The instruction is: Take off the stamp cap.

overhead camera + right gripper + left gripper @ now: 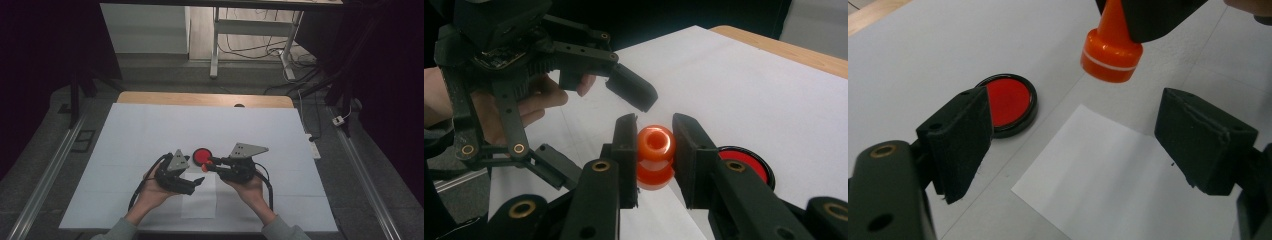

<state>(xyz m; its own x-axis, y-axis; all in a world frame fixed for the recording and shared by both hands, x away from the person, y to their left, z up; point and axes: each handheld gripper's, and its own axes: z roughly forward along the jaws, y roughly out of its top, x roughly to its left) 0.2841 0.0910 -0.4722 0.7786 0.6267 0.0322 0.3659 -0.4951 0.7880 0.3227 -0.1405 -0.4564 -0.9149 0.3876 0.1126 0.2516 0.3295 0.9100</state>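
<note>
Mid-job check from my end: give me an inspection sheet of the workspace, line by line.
Surface: white-covered table, wooden edge at the far side.
Job's things: orange stamp held above the white paper sheet; open red ink pad beside the sheet.
Clutter: nothing seen.
Grippers: right claw shut on the stamp's handle; left claw open, empty, over the sheet.
Cables: black cable trailing from the left claw; loose wires on the floor beyond.
Surroundings: metal rail, desk leg, dark curtains.
</note>
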